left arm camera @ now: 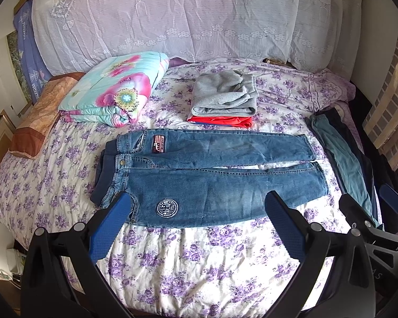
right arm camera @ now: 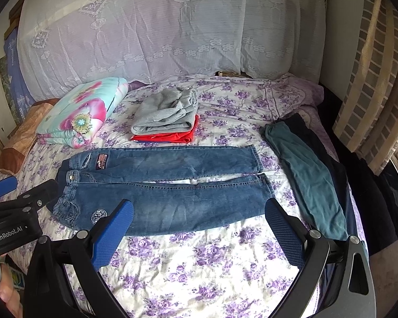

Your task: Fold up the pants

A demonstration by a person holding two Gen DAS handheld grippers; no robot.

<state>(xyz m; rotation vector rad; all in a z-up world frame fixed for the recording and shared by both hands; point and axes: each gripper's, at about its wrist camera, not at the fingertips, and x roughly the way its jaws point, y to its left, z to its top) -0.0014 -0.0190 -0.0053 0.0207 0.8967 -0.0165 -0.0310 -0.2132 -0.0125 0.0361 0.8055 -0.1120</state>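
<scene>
Blue jeans (left arm camera: 204, 177) lie flat and unfolded across the bed, waistband to the left, leg ends to the right; they also show in the right wrist view (right arm camera: 167, 185). My left gripper (left arm camera: 199, 206) is open and empty, hovering just above the jeans' near edge by the waist side. My right gripper (right arm camera: 199, 214) is open and empty, hovering over the near leg. The right gripper's fingers show at the right edge of the left wrist view (left arm camera: 368, 212); the left gripper shows at the left edge of the right wrist view (right arm camera: 18, 193).
The bed has a purple floral sheet (left arm camera: 199, 265). A folded grey garment on a red one (left arm camera: 223, 98) lies behind the jeans. A folded floral quilt (left arm camera: 114, 92) sits back left. Teal and dark pants (right arm camera: 310, 180) lie at the right edge. Lace-covered pillows (left arm camera: 185, 13) line the back.
</scene>
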